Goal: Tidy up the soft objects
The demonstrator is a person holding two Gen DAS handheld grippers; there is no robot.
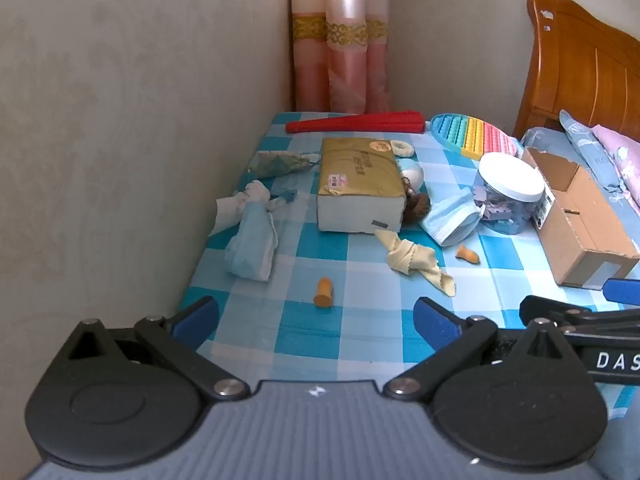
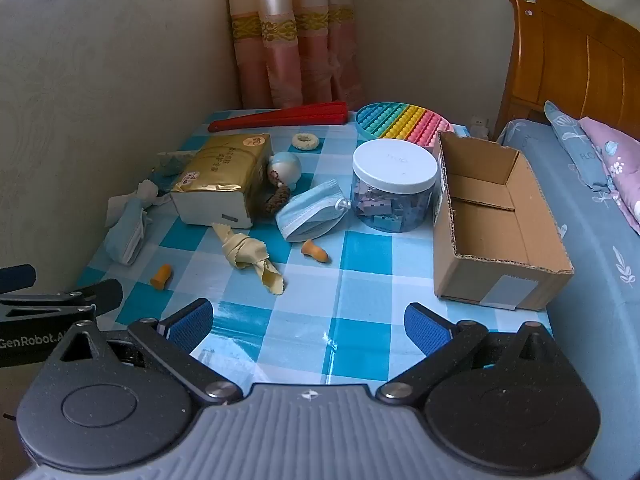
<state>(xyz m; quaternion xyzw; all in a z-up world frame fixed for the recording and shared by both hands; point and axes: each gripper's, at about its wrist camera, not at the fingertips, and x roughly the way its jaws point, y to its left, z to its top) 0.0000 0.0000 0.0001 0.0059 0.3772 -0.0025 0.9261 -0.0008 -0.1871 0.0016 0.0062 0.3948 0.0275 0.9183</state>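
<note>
Left wrist: left claw (image 1: 316, 316) spread, empty | right claw (image 2: 308, 322) spread, empty | toy (image 2: 280, 184) half-hidden behind tissue pack (image 2: 224, 178)

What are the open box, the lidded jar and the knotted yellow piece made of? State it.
Open box: corrugated cardboard, matte brown; fluted cut edges show.
Lidded jar: likely clear plastic, glossy, white lid; contents visible through the wall.
Knotted yellow piece: thin cloth, matte; pinked edge.
</note>
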